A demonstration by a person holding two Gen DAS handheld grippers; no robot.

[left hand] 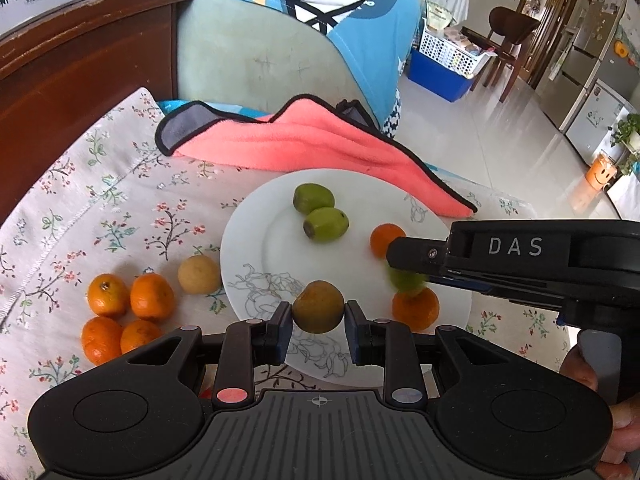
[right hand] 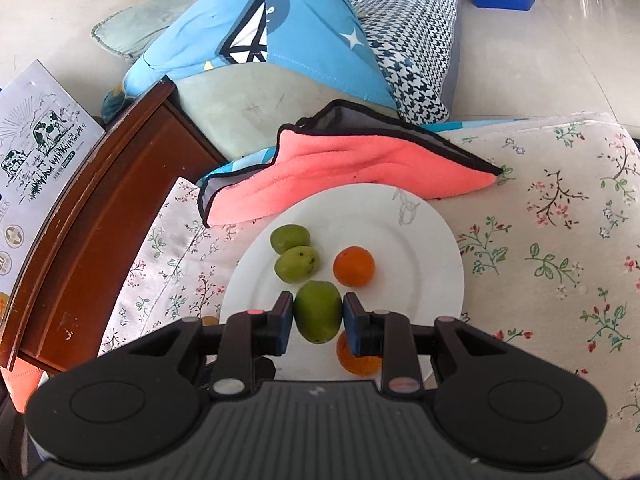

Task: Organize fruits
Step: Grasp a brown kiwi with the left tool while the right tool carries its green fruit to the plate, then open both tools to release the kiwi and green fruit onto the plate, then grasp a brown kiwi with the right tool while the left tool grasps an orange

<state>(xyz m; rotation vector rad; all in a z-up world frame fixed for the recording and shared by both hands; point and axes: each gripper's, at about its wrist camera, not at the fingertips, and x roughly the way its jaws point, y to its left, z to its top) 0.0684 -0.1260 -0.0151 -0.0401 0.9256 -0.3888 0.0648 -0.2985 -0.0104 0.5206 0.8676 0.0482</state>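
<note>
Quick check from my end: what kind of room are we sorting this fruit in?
Most likely a home living and dining area: a cushioned sofa, a wooden dining chair on tiled floor, and a fridge covered in magnets.

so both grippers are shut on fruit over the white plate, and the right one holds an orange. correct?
Not quite. The right gripper is shut on a green fruit, not an orange, as the right wrist view shows. The rest holds: the left gripper grips a brownish fruit over the white plate.
</note>
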